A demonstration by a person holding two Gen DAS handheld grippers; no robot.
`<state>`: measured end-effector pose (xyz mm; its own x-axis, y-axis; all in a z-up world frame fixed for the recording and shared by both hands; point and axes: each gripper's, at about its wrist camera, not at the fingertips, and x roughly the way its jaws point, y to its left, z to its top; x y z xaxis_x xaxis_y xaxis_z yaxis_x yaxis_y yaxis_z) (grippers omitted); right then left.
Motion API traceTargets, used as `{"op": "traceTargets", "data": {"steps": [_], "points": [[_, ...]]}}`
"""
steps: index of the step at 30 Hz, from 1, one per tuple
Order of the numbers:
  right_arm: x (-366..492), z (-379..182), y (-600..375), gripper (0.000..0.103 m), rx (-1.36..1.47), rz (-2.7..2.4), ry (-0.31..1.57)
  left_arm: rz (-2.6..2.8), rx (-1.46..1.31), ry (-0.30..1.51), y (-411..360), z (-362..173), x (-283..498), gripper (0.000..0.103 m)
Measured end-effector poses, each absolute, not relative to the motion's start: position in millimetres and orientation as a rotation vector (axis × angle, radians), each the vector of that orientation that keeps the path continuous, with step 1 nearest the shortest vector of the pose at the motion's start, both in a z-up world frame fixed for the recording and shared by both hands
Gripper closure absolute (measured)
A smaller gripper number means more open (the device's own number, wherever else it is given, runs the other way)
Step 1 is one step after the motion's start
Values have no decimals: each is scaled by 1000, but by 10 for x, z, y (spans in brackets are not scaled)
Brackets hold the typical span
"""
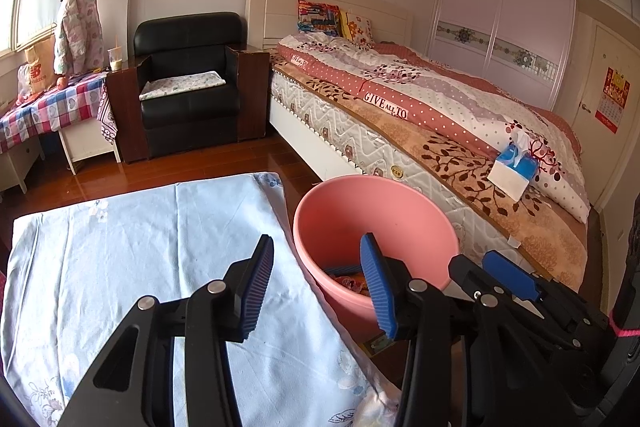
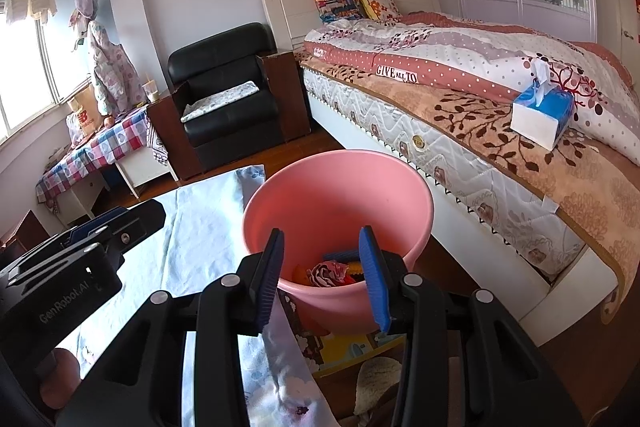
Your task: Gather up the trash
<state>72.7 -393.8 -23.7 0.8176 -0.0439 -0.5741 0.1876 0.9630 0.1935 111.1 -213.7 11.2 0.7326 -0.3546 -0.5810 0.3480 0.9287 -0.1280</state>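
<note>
trash point(image 2: 334, 273) lies crumpled at the bottom of the pink bucket point(image 2: 340, 187) on the floor beside the bed point(image 2: 500, 147). left tool point(image 1: 316, 281) gapes wide, empty; right tool point(image 2: 320, 277) half open, empty, over the bucket. wrappers hard to identify.

Both cameras look forward and slightly downward along their own fingers toward the pink bucket point(image 1: 376, 227), which stands on the floor between a cloth-covered surface point(image 1: 140, 267) and the bed point(image 1: 440, 131).

The left wrist view sits over the surface, with the bucket just right of its centre and close.

The right wrist view sits nearer, looking almost straight into the bucket point(image 2: 340, 199), the surface point(image 2: 200, 227) to its left.

Both share the bucket, the bed point(image 2: 460, 115) behind it, the black armchair point(image 1: 188, 83) point(image 2: 228, 87) and the tissue box point(image 1: 514, 167) point(image 2: 542, 111). Each view catches the other tool at its edge.
</note>
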Motion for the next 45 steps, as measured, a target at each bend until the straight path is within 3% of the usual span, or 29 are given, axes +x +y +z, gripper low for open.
{"op": "traceTargets", "data": {"steps": [45], "points": [[703,-296,-3939,63,247,-131,604,-392,1,645,-2203,59,1048,58]]}}
